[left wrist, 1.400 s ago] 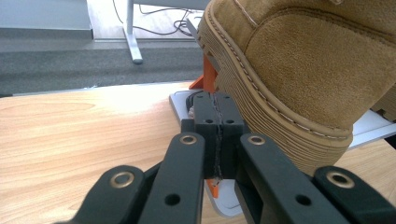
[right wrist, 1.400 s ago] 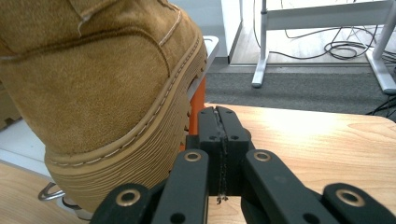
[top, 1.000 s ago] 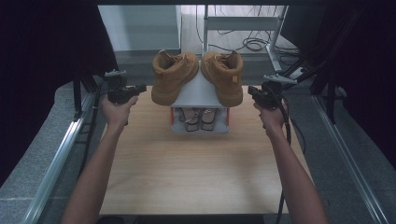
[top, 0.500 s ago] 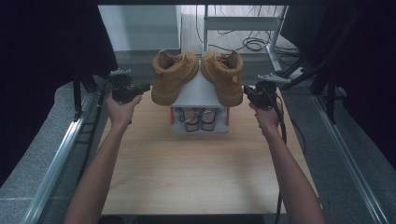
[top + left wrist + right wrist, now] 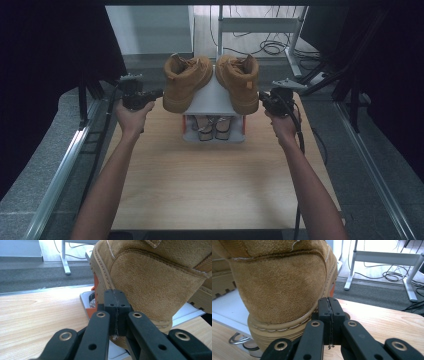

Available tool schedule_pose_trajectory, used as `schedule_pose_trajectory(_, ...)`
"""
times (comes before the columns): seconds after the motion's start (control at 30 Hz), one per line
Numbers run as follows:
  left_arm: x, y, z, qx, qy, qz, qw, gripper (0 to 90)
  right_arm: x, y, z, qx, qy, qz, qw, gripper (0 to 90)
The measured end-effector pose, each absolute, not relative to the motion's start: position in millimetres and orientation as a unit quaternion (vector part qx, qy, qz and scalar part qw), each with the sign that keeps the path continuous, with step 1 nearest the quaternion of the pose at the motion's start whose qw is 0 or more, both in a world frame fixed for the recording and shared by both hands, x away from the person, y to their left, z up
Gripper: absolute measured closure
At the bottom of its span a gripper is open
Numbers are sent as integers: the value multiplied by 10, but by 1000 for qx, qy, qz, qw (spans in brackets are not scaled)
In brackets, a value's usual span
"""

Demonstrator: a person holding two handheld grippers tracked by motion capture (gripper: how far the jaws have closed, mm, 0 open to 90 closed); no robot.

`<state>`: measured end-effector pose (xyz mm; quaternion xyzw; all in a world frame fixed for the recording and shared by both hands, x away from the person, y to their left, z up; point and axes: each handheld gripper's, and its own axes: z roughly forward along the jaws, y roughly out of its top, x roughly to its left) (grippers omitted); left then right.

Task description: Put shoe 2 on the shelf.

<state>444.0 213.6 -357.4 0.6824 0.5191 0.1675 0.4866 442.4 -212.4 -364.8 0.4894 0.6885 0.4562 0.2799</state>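
Note:
Two tan suede boots stand toe-forward on a small white rack (image 5: 212,97) with orange sides. In the high view my left gripper (image 5: 158,93) is shut and empty beside the left boot (image 5: 185,85). My right gripper (image 5: 261,96) is shut and empty beside the right boot (image 5: 240,82). In the left gripper view the closed jaws (image 5: 114,293) point at the left boot's (image 5: 155,272) heel, just above its sole. In the right gripper view the closed jaws (image 5: 328,301) sit against the right boot's (image 5: 282,282) heel welt. I cannot tell whether either tip touches.
A pair of sandals (image 5: 212,127) sits on the rack's lower shelf. The wooden table (image 5: 210,185) stretches toward the person's forearms. Metal rails run along both sides. Beyond the far edge are a desk frame (image 5: 260,25) and floor cables (image 5: 272,47).
Both hands have edged slightly inward toward the boots, the right one a little more. The jaws stay shut and the boots have not moved.

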Motion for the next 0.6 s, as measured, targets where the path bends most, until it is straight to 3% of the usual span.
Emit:
schedule_pose_trajectory(0.33, 4426, 2074, -3570, 684, 516, 168, 487, 900, 4409, -1972, -3655, 472, 698, 463, 275, 894)
schedule_pose_trajectory(0.43, 4433, 2045, -3576, 678, 507, 136, 514, 900, 4412, -1927, -3659, 469, 700, 465, 272, 894)
schedule_pose_trajectory(0.6, 4428, 1858, -3516, 688, 497, 152, 507, 900, 4410, -1880, -3661, 467, 701, 465, 273, 894)
